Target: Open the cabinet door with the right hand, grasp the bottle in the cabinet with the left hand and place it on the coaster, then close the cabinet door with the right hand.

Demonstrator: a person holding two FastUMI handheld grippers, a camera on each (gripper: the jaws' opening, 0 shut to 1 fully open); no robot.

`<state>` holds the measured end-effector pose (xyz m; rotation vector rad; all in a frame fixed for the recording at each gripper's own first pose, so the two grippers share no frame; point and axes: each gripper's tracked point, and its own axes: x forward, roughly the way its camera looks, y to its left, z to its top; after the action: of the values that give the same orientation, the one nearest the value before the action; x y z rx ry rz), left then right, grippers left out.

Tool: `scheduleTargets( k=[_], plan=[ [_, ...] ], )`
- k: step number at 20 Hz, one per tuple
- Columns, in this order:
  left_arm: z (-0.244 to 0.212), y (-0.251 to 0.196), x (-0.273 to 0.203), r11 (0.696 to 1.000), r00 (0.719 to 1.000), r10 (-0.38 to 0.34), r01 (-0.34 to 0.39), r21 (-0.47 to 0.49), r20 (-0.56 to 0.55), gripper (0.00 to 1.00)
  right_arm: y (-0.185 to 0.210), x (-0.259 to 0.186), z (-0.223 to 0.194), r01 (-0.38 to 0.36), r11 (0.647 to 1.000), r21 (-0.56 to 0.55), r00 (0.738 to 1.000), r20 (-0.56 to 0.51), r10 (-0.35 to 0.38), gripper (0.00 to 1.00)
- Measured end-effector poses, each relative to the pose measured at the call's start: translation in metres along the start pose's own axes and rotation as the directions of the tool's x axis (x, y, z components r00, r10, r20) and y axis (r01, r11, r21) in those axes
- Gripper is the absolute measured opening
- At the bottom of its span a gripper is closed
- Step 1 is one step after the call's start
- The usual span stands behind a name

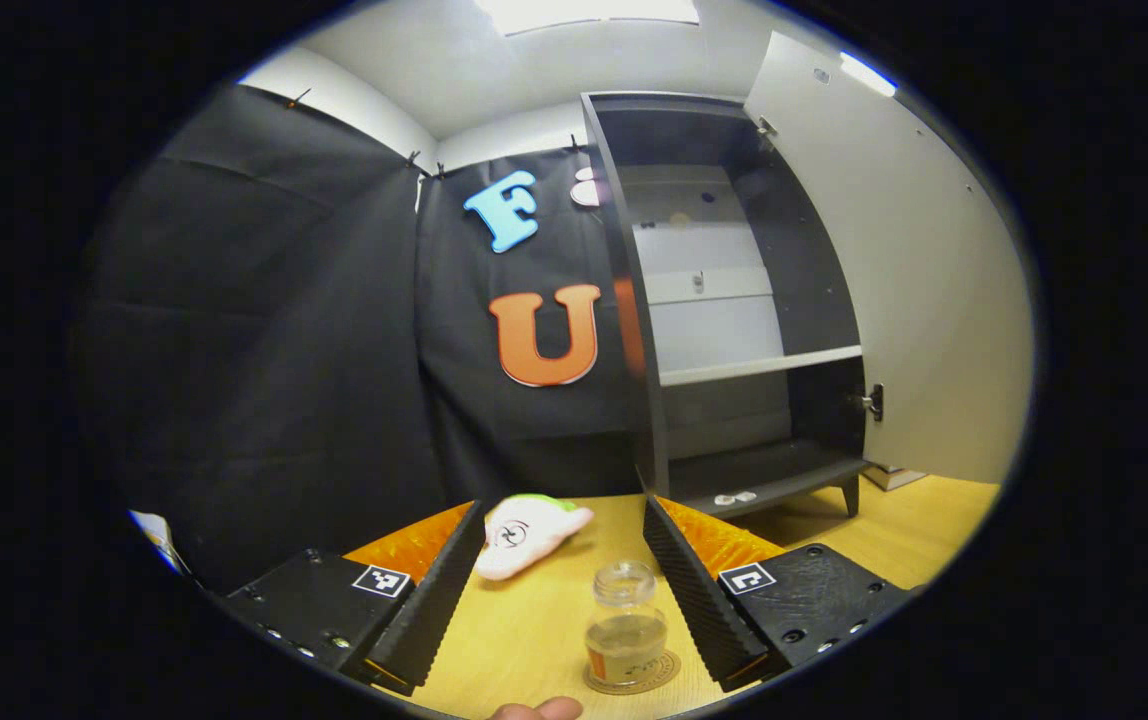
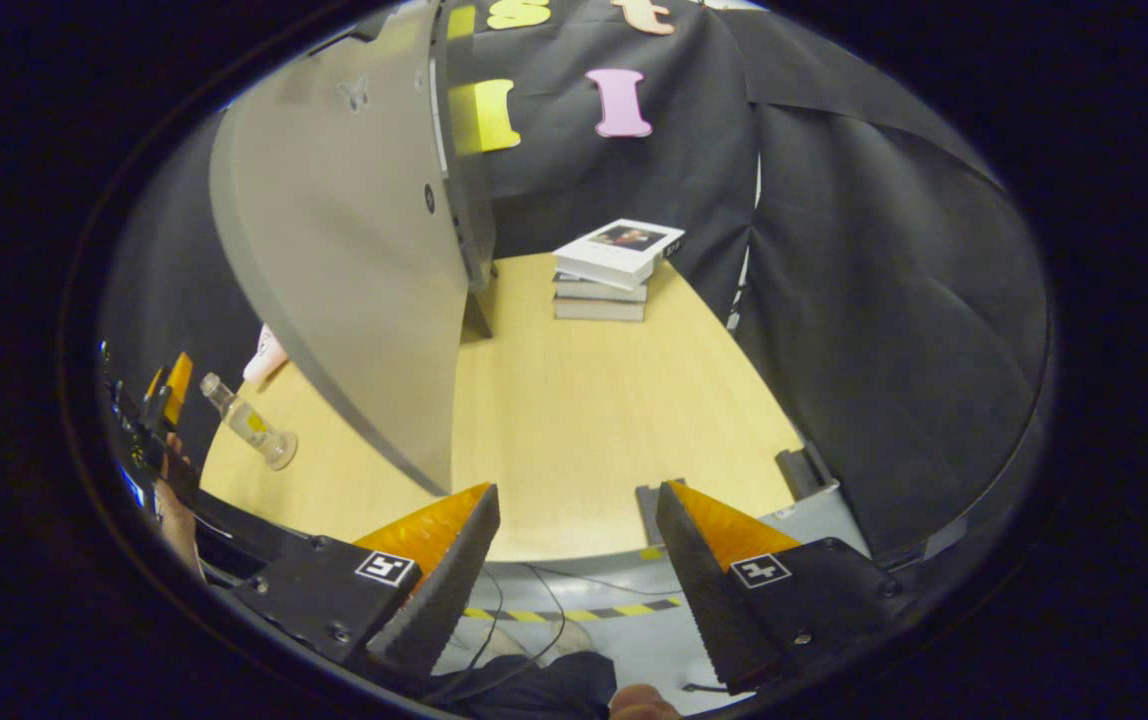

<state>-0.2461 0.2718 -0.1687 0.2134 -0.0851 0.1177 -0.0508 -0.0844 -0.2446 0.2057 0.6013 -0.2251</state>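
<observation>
The bottle stands upright on the coaster on the counter, between the spread fingers of the left tool but nearer its right-hand finger, and neither finger presses on it, so that tool is released. That leaves, by my reading, only the closing of the cabinet door, and this falls to the right tool, whose fingers are likewise spread with nothing between them. In the right gripper view the door hangs swung wide, ahead and to the left of the right tool, its lower free edge coming down close to the left finger without touching it. The face turned toward the tool looks to be the outer side, so a push on it leftward should swing the door home. In the left gripper view the cabinet stands open, its shelves bare apart from something small and pale on the bottom board, with the door to the right of the opening. The bottle, seen small in the right gripper view at, stands beyond the door's sweep as far as I can judge, with a pale soft item behind it. A stack of books lies on the far side, well apart from the door.
</observation>
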Motion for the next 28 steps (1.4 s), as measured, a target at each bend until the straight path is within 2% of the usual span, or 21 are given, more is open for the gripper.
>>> scheduleTargets(
  k=[1, 2, 4, 6, 8, 11, 13, 15, 18, 20, 22, 24, 26, 28],
  plan=[
    [0.009, 0.0, -0.003, 1.0, 1.0, 0.024, -0.024, -0.005, -0.013, 1.0, 0.001, 0.001, 0.015, -0.022, 0.999, 0.031, 0.999, 0.029, 0.021, 0.99],
    [0.022, -0.002, -0.005, 0.999, 0.999, 0.041, -0.041, -0.015, -0.018, 0.96, 0.001, 0.0, 0.032, -0.046, 0.998, 0.048, 0.997, 0.06, 0.043, 0.99],
    [0.057, -0.014, -0.013, 0.998, 0.999, 0.05, -0.05, -0.027, -0.007, 0.96, -0.007, -0.007, 0.064, -0.083, 0.995, 0.05, 0.989, 0.128, 0.076, 0.97],
    [0.077, -0.029, -0.018, 0.999, 0.998, 0.052, -0.052, 0.003, -0.046, 0.96, -0.016, -0.021, 0.103, -0.1, 0.994, 0.044, 0.972, 0.22, 0.088, 0.97],
    [0.098, -0.053, -0.024, 1.0, 0.996, 0.016, -0.016, -0.004, -0.091, 0.96, -0.006, -0.04, 0.148, -0.178, 0.983, 0.036, 0.936, 0.314, 0.158, 0.97],
    [0.153, -0.078, -0.045, 0.999, 0.996, -0.022, 0.019, -0.032, -0.092, 0.96, 0.023, -0.069, 0.212, -0.29, 0.955, -0.07, 0.852, 0.435, 0.29, 0.96],
    [0.185, -0.096, -0.061, 0.999, 0.996, -0.044, 0.042, -0.035, -0.073, 0.96, 0.041, -0.08, 0.232, -0.321, 0.932, -0.168, 0.801, 0.477, 0.362, 0.97],
    [0.199, -0.112, -0.076, 0.997, 0.996, -0.061, 0.057, -0.056, -0.071, 0.96, 0.053, -0.093, 0.239, -0.341, 0.913, -0.222, 0.767, 0.496, 0.407, 0.96],
    [0.201, -0.14, -0.093, 0.987, 0.99, -0.121, 0.113, -0.114, -0.066, 0.96, 0.069, -0.102, 0.244, -0.363, 0.891, -0.274, 0.728, 0.513, 0.454, 0.96],
    [0.201, -0.147, -0.099, 0.984, 0.987, -0.152, 0.147, -0.105, -0.042, 0.96, 0.074, -0.107, 0.244, -0.314, 0.903, -0.293, 0.727, 0.537, 0.428, 0.96],
    [0.194, -0.153, -0.101, 0.978, 0.98, -0.191, 0.186, -0.093, -0.047, 0.96, 0.08, -0.11, 0.242, -0.27, 0.92, -0.286, 0.737, 0.553, 0.388, 0.95],
    [0.191, -0.15, -0.099, 0.973, 0.976, -0.215, 0.21, -0.09, -0.044, 0.96, 0.093, -0.116, 0.24, -0.242, 0.922, -0.301, 0.732, 0.567, 0.377, 0.93],
    [0.19, -0.142, -0.097, 0.972, 0.975, -0.217, 0.213, -0.1, -0.04, 0.96, 0.114, -0.116, 0.232, -0.266, 0.918, -0.295, 0.736, 0.553, 0.391, 0.89],
    [0.186, -0.132, -0.092, 0.971, 0.977, -0.212, 0.206, -0.124, -0.038, 0.96, 0.14, -0.117, 0.226, -0.309, 0.903, -0.299, 0.733, 0.53, 0.427, 0.93]
  ],
)
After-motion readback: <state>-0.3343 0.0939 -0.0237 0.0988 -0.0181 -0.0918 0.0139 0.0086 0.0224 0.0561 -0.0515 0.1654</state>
